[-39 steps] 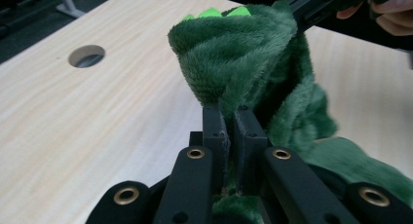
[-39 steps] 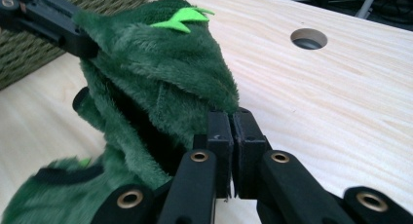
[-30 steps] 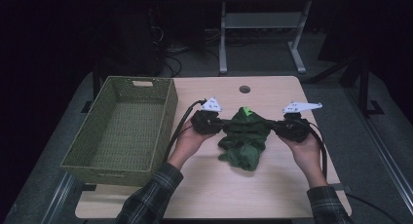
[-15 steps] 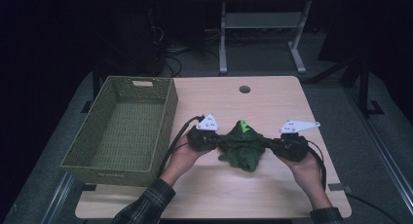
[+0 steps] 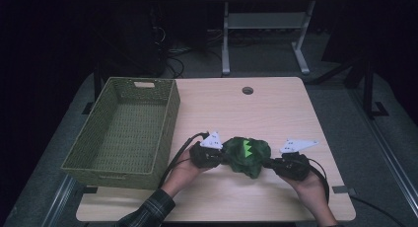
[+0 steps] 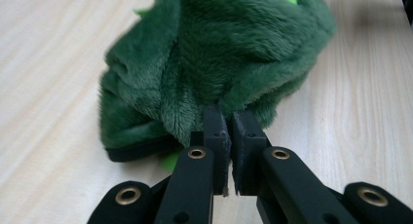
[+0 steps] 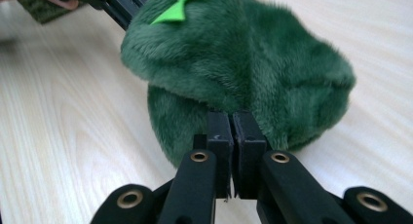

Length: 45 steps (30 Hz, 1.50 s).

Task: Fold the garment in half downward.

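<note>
Tabletop (image 5: 276, 108): both grippers clamping plush (image 5: 248, 155)

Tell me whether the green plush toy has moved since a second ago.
Yes. The green plush toy has come nearer the table's near edge, farther from the cable hole.

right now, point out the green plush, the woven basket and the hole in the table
green plush (image 5: 248, 157), high view, its fuzzy top beside the bright green zigzag
woven basket (image 5: 173, 107), high view, right wall near the rim
hole (image 5: 247, 91), high view, its dark middle, far side of the table
</note>
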Tool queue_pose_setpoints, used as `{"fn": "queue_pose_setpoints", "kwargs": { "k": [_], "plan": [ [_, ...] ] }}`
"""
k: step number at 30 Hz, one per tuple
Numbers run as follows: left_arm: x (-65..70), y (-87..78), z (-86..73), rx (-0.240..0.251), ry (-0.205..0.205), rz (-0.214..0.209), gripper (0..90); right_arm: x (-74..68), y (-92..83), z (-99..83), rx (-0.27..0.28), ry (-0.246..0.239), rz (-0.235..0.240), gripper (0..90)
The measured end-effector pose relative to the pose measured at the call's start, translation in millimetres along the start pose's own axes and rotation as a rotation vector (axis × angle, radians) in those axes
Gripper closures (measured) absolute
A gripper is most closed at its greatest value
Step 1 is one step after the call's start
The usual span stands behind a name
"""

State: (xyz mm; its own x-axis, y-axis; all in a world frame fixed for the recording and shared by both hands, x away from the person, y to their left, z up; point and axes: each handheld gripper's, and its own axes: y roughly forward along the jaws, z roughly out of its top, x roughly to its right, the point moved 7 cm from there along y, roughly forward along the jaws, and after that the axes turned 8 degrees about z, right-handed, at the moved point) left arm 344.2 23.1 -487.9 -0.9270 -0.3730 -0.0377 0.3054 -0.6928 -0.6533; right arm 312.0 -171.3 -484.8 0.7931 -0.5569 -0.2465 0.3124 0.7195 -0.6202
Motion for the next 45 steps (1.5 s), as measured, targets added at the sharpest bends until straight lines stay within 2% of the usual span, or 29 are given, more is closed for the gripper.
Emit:
{"fn": "queue_pose_setpoints", "kwargs": {
  "k": [6, 16, 19, 21, 24, 25, 29, 33, 35, 39, 42, 44, 45],
  "plan": [
    [5.0, 9.0, -7.9, -0.031, 0.006, -0.028, 86.1, -1.8, 8.5, -11.8, -0.052, 0.009, 0.01, 87.3],
    [10.4, 23.9, -18.3, -0.087, 0.03, -0.037, 86.2, -2.1, 26.2, -23.9, -0.122, 0.003, 0.013, 87.3],
    [10.3, 22.9, -17.5, -0.081, 0.014, -0.044, 84.1, -1.2, 26.6, -24.4, -0.111, 0.005, 0.019, 85.9],
    [10.6, 19.5, -16.7, -0.077, 0.005, -0.042, 77.7, -2.4, 23.7, -23.6, -0.102, 0.004, 0.014, 80.4],
    [12.7, 11.3, -15.3, -0.079, 0.008, -0.03, 67.9, -6.4, 16.5, -20.5, -0.058, -0.005, 0.024, 74.2],
    [13.3, 9.6, -15.2, -0.081, 0.009, -0.028, 65.8, -7.9, 13.4, -19.3, -0.044, 0.008, 0.031, 72.8],
    [16.8, 1.2, -17.3, -0.093, 0.011, -0.026, 60.5, -10.4, 3.8, -20.2, -0.023, 0.005, 0.036, 69.2],
    [19.9, -8.4, -19.0, -0.084, 0.003, -0.031, 59.9, -16.2, -5.0, -25.1, -0.013, 0.012, 0.05, 67.8],
    [19.4, -14.2, -17.9, -0.076, -0.007, -0.037, 61.8, -17.9, -9.4, -27.1, -0.01, 0.011, 0.046, 69.5],
    [19.7, -25.9, -7.4, -0.034, -0.044, -0.056, 75.8, -19.2, -19.8, -23.0, 0.022, 0.014, 0.041, 80.4],
    [19.3, -26.8, 1.6, -0.028, -0.052, -0.051, 84.3, -15.4, -23.9, -13.4, 0.032, 0.014, 0.032, 88.7],
    [18.6, -23.7, 7.5, -0.025, -0.059, -0.053, 87.2, -11.2, -22.3, -7.1, 0.031, 0.015, 0.024, 89.7],
    [16.9, -20.9, 10.7, -0.023, -0.06, -0.04, 88.6, -8.7, -20.8, -4.4, 0.03, 0.015, 0.018, 89.8]
  ]
}}
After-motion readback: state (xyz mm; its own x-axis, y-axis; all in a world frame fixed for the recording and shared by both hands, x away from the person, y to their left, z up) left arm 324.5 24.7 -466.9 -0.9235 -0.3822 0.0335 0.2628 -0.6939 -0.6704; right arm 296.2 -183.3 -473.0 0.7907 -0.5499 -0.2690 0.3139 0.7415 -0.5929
